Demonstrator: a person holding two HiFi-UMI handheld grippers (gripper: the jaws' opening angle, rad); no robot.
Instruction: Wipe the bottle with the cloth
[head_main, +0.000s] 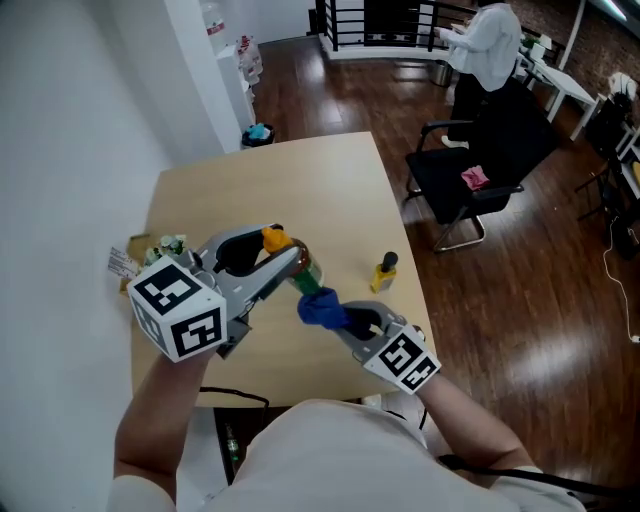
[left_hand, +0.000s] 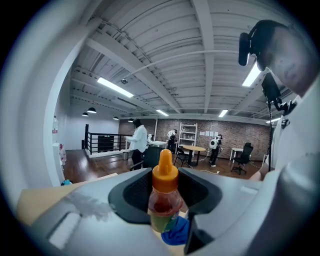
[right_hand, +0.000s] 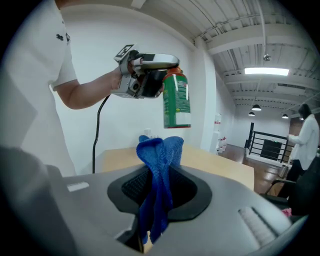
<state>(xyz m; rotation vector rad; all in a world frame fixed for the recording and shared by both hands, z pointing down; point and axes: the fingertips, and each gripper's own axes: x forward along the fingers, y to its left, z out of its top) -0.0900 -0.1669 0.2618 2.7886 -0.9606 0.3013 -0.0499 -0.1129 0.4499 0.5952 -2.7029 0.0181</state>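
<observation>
Head view: left gripper (head_main: 292, 262) clamps the bottle (head_main: 310, 274) aloft so right gripper (head_main: 350, 320), pinching the cloth (head_main: 318, 306), can wipe it

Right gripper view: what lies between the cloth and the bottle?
Nothing: in the right gripper view only a sliver of wall shows between the blue cloth and the bottle above it.

The bottle (left_hand: 164, 200) has an orange cap and green label, the cloth (right_hand: 159, 165) is deep blue, the counter (head_main: 300, 185) pale wood-toned.
</observation>
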